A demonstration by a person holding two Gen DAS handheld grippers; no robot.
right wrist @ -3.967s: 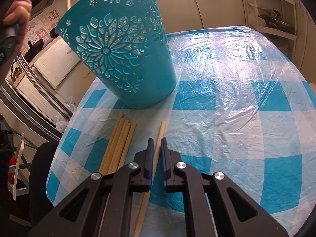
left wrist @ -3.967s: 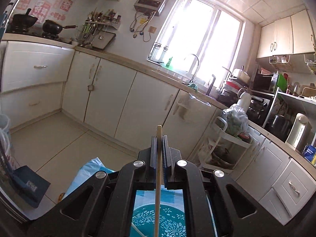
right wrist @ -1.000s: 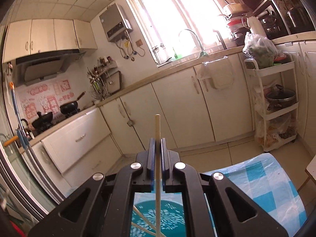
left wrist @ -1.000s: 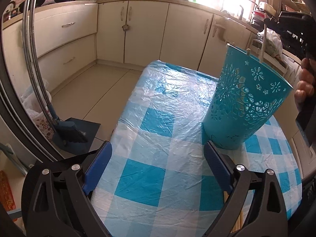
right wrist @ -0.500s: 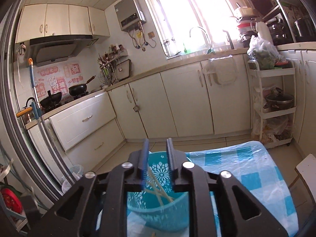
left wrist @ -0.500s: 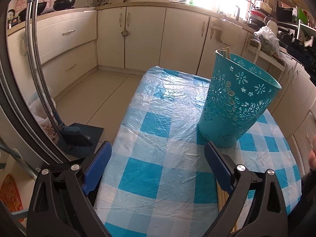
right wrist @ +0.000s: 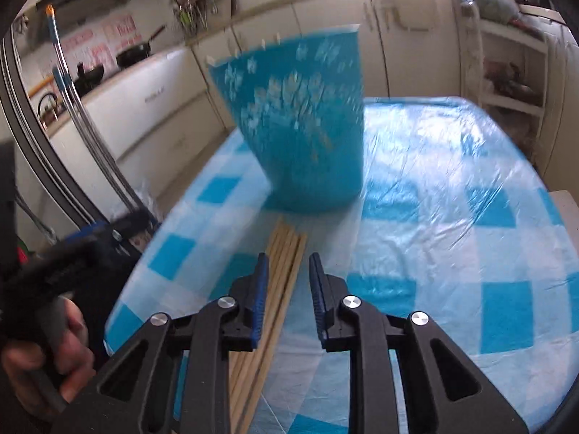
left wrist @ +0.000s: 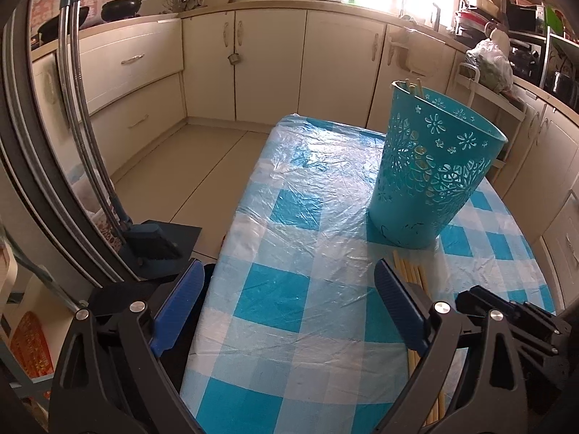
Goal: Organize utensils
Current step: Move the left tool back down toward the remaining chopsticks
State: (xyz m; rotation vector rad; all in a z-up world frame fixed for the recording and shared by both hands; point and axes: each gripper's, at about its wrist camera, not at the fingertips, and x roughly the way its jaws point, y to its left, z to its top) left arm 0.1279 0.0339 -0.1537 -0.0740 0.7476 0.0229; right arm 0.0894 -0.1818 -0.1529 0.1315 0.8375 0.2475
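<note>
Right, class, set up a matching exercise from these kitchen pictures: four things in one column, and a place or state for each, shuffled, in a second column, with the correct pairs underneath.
Column 1
1. teal basket
2. loose chopsticks
3. left gripper
4. frying pan

Column 2
A. lying flat on the checked tablecloth, in front of the basket
B. on the stove at the far counter
C. standing upright on the tablecloth, chopstick tips showing above its rim
D. jaws wide apart, holding nothing

Pairs: 1-C, 2-A, 3-D, 4-B
</note>
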